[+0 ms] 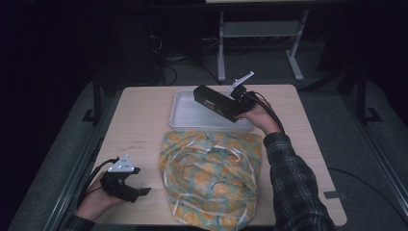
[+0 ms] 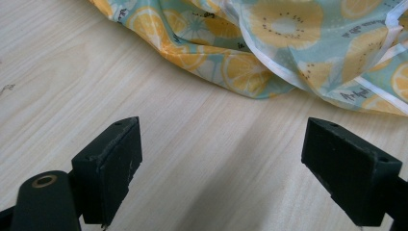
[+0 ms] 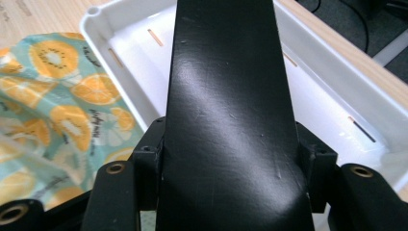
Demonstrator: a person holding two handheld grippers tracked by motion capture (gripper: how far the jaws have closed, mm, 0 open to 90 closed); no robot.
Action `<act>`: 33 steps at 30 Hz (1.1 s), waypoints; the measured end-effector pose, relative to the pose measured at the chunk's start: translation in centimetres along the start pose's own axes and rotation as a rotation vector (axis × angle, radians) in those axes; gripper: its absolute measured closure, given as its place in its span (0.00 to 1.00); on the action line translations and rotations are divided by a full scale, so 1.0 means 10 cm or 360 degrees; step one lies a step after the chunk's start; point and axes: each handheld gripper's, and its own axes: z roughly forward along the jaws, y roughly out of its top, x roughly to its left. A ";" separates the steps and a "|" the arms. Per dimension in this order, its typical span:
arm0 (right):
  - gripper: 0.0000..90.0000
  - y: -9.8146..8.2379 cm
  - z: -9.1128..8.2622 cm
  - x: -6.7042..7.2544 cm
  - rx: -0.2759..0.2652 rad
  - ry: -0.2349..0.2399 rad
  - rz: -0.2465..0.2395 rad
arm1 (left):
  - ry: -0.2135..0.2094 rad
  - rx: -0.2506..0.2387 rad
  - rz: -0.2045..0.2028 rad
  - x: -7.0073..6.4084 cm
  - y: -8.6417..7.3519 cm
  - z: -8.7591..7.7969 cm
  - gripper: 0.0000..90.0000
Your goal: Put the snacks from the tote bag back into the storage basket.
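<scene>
Black box (image 1: 216, 103) up in the air over the white tray (image 1: 185, 115), clamped between the right gripper (image 3: 226, 163) jaws! Fruit-print cloth (image 1: 211, 178) lies just in front of the tray. Left gripper (image 2: 223, 178) hangs spread wide, nothing between, over bare table (image 1: 139, 125).

Bare table (image 1: 139, 125) left of cloth (image 1: 211, 178) and tray (image 1: 183, 113).

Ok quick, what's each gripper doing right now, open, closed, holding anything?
Left gripper: open, nothing between its jaws, over bare wooden table.
Right gripper: shut on the long black rectangular box, above the white plastic tray.
</scene>
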 end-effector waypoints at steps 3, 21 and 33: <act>0.46 -0.03 0.09 -0.06 0.0001 0.0015 0.0024 | -0.0009 0.0003 -0.0011 0.00 0.00 0.01 0.15; 0.46 -0.15 0.47 -0.21 0.0087 0.0057 0.0021 | -0.0030 0.0000 0.0002 0.00 0.00 0.03 0.15; 0.46 -0.18 0.56 -0.22 0.0131 0.0058 0.0020 | -0.0043 0.0013 0.0003 -0.01 0.00 0.04 0.15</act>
